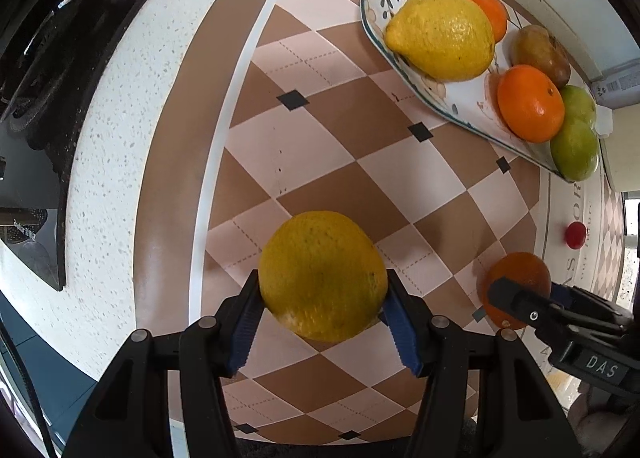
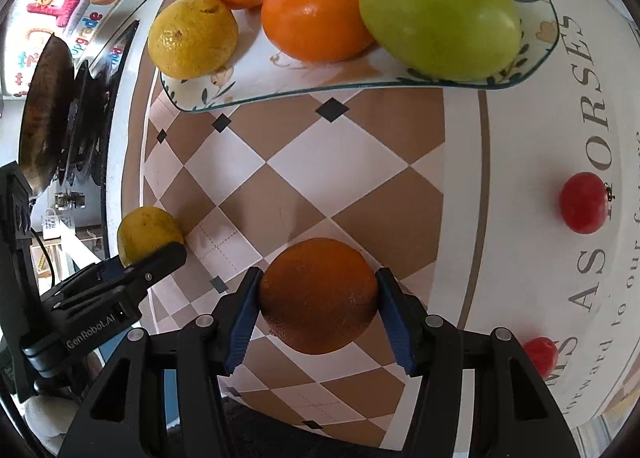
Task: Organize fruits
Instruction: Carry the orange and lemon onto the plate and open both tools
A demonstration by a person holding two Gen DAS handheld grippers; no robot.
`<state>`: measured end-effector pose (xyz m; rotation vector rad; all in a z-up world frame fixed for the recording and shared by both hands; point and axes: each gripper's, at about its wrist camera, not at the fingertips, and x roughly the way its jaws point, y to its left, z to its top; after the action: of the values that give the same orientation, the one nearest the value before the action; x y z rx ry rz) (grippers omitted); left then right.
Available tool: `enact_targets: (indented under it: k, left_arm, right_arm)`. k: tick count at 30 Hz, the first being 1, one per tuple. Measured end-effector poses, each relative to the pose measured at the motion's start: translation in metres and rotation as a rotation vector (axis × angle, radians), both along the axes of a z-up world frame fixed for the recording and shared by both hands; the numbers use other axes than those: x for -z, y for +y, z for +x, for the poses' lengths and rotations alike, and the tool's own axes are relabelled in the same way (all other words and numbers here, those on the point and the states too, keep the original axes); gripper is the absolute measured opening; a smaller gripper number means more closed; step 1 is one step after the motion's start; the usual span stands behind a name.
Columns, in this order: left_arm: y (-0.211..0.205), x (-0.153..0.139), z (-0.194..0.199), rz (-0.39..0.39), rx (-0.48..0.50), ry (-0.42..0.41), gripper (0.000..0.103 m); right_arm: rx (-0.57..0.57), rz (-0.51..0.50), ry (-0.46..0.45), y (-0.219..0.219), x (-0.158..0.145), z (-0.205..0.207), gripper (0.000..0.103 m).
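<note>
Left gripper (image 1: 323, 298) is clamping a yellow lemon (image 1: 322, 276) over the checkered tablecloth (image 1: 320, 145), and the right gripper (image 2: 318, 300) is squeezing a dark orange (image 2: 318, 294) just beside it. Farther out, the glass plate (image 2: 320, 91) is holding another lemon (image 1: 442, 33), tangerines, green fruit, maybe a kiwi (image 1: 540, 53). Red tomatoes (image 2: 582, 207) are sitting off to the right.
</note>
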<state>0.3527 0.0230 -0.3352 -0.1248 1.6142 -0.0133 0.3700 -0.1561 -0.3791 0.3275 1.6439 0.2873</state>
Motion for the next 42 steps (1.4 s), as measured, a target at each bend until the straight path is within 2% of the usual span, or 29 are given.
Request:
enact_targets:
  k: [5, 11, 13, 18, 21, 24, 27, 30, 34, 37, 42]
  left_arm:
    - [0.002, -0.021, 0.016, -0.031, 0.003, -0.034, 0.054]
    - [-0.014, -0.057, 0.048, -0.073, 0.04, -0.092, 0.053]
    - [-0.018, -0.054, 0.06, -0.053, 0.058, -0.094, 0.053]
    - [-0.009, -0.05, 0.075, -0.093, 0.033, -0.069, 0.052]
    - [-0.005, -0.071, 0.082, -0.132, 0.019, -0.1, 0.052]
    - [-0.007, -0.097, 0.106, -0.169, 0.021, -0.146, 0.052]
    - [-0.012, -0.109, 0.135, -0.161, 0.033, -0.177, 0.052]
    - [-0.019, -0.103, 0.167, -0.117, 0.054, -0.187, 0.052]
    - [-0.025, -0.076, 0.2, -0.065, 0.086, -0.116, 0.052]
    - [-0.028, -0.055, 0.212, -0.042, 0.103, -0.071, 0.052]
    - [-0.035, -0.044, 0.222, -0.047, 0.115, -0.037, 0.052]
  right_arm:
    - [0.039, 0.049, -0.031, -0.012, -0.015, -0.002, 0.059]
    - [0.082, 0.08, -0.114, -0.037, -0.052, 0.009, 0.059]
    - [0.101, 0.085, -0.125, -0.046, -0.059, 0.015, 0.059]
    - [0.158, 0.113, -0.158, -0.07, -0.077, 0.027, 0.059]
    - [0.199, 0.13, -0.193, -0.092, -0.094, 0.036, 0.059]
    - [0.239, 0.121, -0.24, -0.113, -0.111, 0.055, 0.059]
    - [0.273, 0.083, -0.274, -0.133, -0.116, 0.083, 0.059]
    - [0.291, 0.034, -0.279, -0.149, -0.111, 0.116, 0.059]
    - [0.272, -0.032, -0.269, -0.147, -0.094, 0.151, 0.059]
    - [0.244, -0.063, -0.253, -0.141, -0.08, 0.169, 0.059]
    - [0.17, -0.121, -0.23, -0.123, -0.059, 0.189, 0.059]
